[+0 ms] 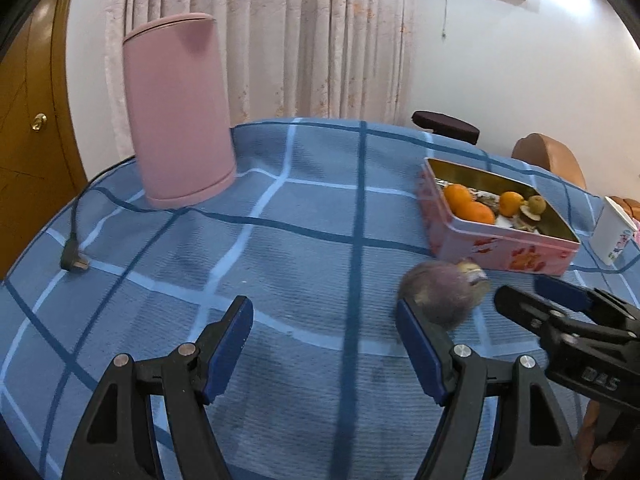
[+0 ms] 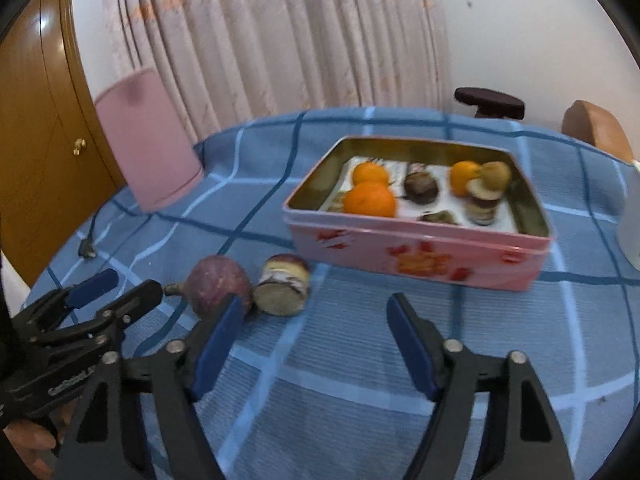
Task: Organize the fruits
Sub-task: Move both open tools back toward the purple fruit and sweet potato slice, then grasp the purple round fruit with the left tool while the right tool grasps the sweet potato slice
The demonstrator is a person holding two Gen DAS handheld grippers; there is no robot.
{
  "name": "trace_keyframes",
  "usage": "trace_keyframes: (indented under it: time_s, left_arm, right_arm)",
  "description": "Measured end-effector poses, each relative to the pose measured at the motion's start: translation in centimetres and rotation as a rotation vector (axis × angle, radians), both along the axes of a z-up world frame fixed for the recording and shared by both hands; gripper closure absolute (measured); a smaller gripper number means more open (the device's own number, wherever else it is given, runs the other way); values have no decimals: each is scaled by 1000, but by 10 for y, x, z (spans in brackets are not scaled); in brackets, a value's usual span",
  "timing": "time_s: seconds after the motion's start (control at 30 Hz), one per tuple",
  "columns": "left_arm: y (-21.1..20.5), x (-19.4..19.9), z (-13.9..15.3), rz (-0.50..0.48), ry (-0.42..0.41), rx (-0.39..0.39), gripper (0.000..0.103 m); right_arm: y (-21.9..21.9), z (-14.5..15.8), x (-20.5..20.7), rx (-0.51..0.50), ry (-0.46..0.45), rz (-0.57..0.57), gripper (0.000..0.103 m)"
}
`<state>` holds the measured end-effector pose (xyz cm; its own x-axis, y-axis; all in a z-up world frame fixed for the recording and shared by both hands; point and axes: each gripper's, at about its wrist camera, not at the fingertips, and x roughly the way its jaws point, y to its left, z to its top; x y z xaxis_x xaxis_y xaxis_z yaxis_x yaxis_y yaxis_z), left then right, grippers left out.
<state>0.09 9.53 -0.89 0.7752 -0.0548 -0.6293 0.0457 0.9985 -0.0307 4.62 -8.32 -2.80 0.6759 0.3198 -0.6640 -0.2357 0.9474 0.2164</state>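
Observation:
A pink tin box [image 2: 416,254] stands on the blue checked cloth; it holds oranges [image 2: 369,199], dark fruits and cut pieces. It also shows in the left wrist view [image 1: 504,246]. A round purple fruit [image 2: 218,282] and a cut fruit piece [image 2: 283,290] lie on the cloth in front of the box. The purple fruit [image 1: 438,294] sits just beyond my left gripper's right finger. My left gripper [image 1: 324,344] is open and empty. My right gripper [image 2: 314,344] is open and empty; its left finger is close beside the purple fruit.
A tall pink canister [image 1: 180,112] stands at the back left, with a black power plug [image 1: 74,262] and cord on the cloth. A white cup [image 1: 612,232] stands right of the box. A dark stool [image 1: 446,126] and a chair stand behind the table.

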Motion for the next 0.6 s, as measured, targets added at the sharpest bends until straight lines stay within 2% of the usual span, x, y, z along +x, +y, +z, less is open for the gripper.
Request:
trace_keyframes:
  time_s: [0.03,0.1,0.27,0.43,0.47,0.5,0.53,0.6]
  left_arm:
    - [1,0,1,2,-6,10,28]
    - [2,-1,2,-5,-15,28,28]
    - [2,0,3,-49,-16,36,28]
    - [-2,-1,11,-110,-29,5,28]
    - [-3,-1,13,-126,-33,5,28]
    - [-4,-1,14,-135,-35,4,28]
    - [-6,-1,15,-149,-34,-1,28]
    - [-11,1,15,-175,-24,-11,28]
  right_arm:
    - [4,-2,3,-16,11,0,44]
    - [7,-6,11,-23,39,-4,46]
    - [4,-10,24,47,72,12,46]
    - [14,-16,36,75,125,63,46]
    - [15,-15,35,70,120,62,49]
    - [15,-16,35,80,123,77,58]
    - [15,-17,35,101,130,100,62]
    - [16,-15,31,76,115,90,62]
